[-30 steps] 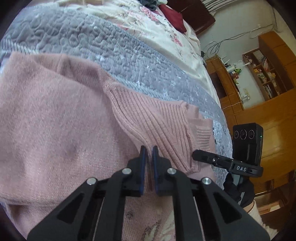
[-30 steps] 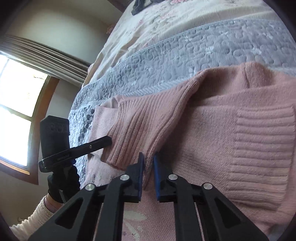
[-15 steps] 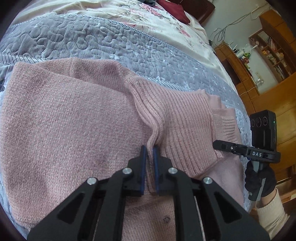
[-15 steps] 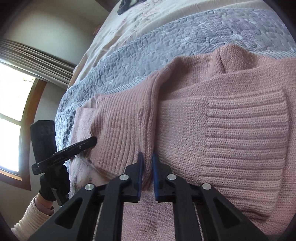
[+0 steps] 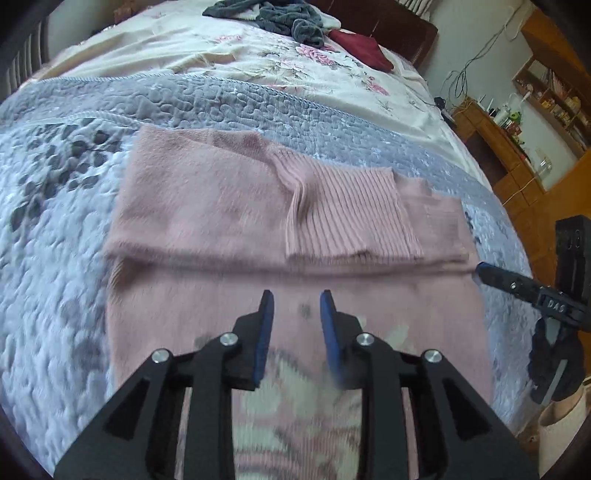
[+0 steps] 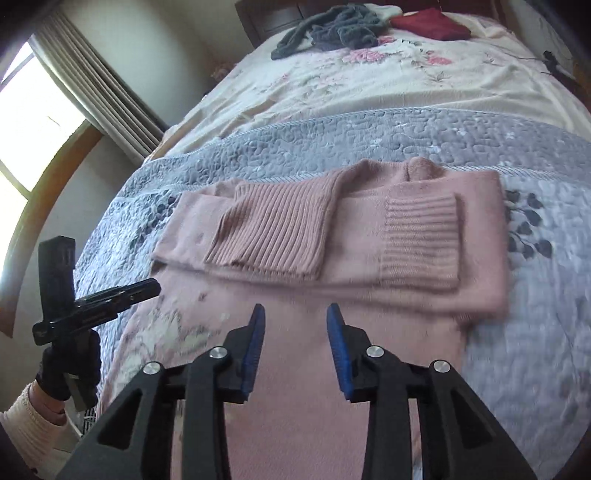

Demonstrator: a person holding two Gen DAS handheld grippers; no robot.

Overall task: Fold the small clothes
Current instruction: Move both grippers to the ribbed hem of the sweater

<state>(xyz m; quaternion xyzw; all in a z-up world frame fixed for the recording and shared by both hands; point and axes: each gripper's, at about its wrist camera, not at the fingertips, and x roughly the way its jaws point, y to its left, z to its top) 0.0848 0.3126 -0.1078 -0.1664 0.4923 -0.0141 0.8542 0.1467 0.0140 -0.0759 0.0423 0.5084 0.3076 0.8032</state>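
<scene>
**A:** So where's the sweater (image 5: 207, 206) sitting, and which way does it run?

**B:** Flat on the bed (image 6: 369, 88), on the grey quilt (image 5: 207, 103). The folded top band runs crosswise, left to right, with both ribbed cuffs (image 6: 421, 236) laid over it. The body runs toward the cameras, under both tools.

**A:** Jaws?

**B:** Left gripper (image 5: 295, 308) is spread, nothing in it, above the lower body. Right gripper (image 6: 295, 321) is also spread and empty, just short of the fold.

**A:** Any bins or baskets?

**B:** None. Just a grey heap (image 6: 332, 29) and a dark red piece (image 6: 428, 24) loose at the head of the bed.

**A:** Anything hard to see?

**B:** The hem is cut off at the bottom of both views. The pale pattern (image 5: 280, 402) on the body is blurred, can't make it out.
</scene>
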